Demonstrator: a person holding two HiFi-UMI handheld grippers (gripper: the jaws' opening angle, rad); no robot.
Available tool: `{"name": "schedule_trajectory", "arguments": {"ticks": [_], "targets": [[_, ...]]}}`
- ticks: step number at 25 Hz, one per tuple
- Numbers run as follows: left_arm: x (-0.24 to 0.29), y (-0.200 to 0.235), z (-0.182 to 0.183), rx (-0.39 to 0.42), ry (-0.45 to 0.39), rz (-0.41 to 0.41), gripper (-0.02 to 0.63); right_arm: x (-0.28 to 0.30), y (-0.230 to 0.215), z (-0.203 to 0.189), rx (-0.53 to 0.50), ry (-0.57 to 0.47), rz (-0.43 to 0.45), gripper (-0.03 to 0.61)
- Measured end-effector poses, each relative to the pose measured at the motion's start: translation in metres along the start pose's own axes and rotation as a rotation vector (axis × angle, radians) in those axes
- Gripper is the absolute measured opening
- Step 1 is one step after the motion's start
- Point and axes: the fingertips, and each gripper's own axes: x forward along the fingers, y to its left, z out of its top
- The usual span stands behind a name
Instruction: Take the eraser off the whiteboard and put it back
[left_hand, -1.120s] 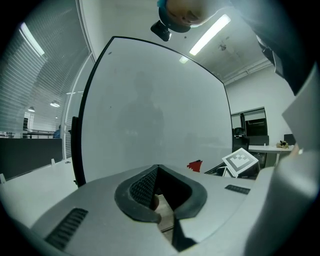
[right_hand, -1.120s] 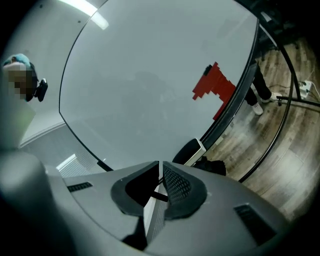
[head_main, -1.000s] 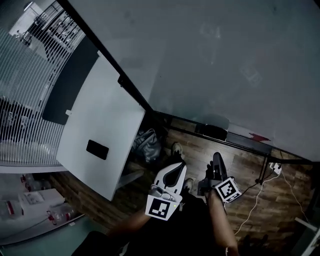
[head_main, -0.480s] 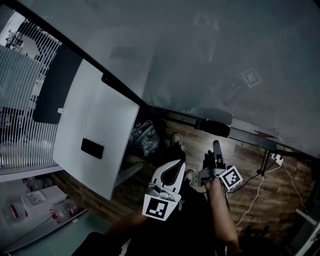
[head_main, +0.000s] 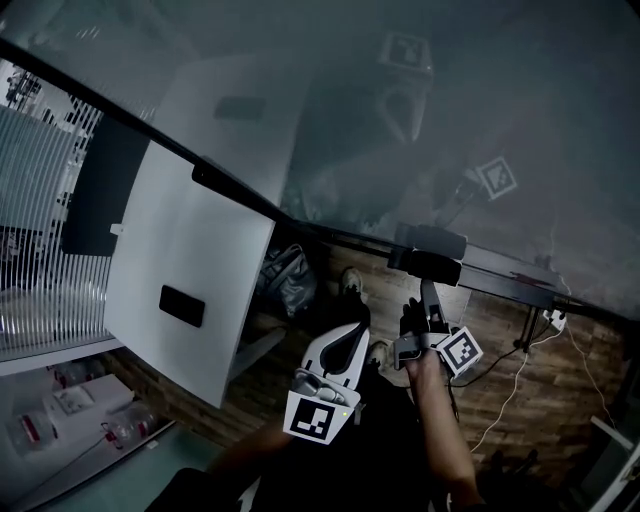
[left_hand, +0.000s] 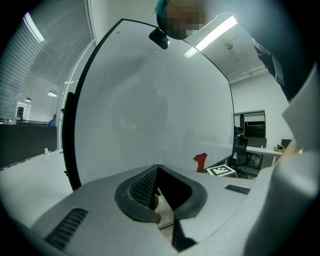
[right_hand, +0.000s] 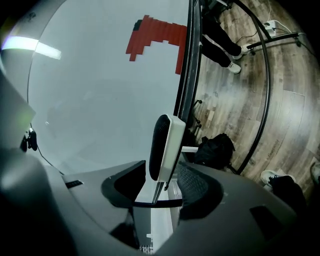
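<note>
White plastic backed with black felt, the eraser (right_hand: 165, 147) is a thin slab with rounded ends. It stands on edge in the gap of the right tongs (right_hand: 162, 170). A second ago those tongs were nearly closed and sat short of it. Now they reach around it and their jaws are opening wide, the ribbed black pads (right_hand: 200, 185) clear of both its faces. The eraser was already parked at the board's lower edge then, so I judge this to be the spread before the take, not a let-go. The lift-off has yet to begin.

Just left of the right tongs runs the whiteboard (right_hand: 100, 110), smooth and glossy enough to mirror the room. It has a blocky red mark (right_hand: 157, 35) further ahead and a thin black frame (right_hand: 186, 75). To their right lie a plank floor (right_hand: 240, 90) of matte wood grain and a soft black bag (right_hand: 215, 150). The left tongs (left_hand: 157, 172), in a pale moulded shell, are pressed together on nothing. They sit low beside the right ones, well short of the eraser.
</note>
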Motion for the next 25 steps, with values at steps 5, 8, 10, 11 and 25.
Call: {"name": "schedule_trajectory", "arguments": {"ticks": [5, 8, 10, 11, 25], "targets": [[0.0042, 0.0040, -0.0013, -0.005, 0.005, -0.003, -0.003, 0.0075, -0.0018, 0.0049, 0.038, -0.023, -0.009, 0.186], [0.0057, 0.0057, -0.0016, -0.005, 0.007, -0.007, -0.003, 0.0061, -0.0035, 0.0052, 0.042, -0.030, -0.023, 0.186], [0.0069, 0.0076, -0.0019, -0.012, 0.005, -0.005, -0.003, 0.0056, -0.0036, 0.0050, 0.046, -0.032, -0.029, 0.183], [0.0074, 0.0083, -0.0020, -0.014, 0.005, -0.005, -0.003, 0.0054, -0.0031, 0.0046, 0.048, -0.033, -0.031, 0.176], [0.0057, 0.0064, 0.0003, -0.008, -0.005, -0.009, -0.003, 0.0026, 0.0031, 0.0024, 0.035, -0.022, -0.031, 0.137]]}}
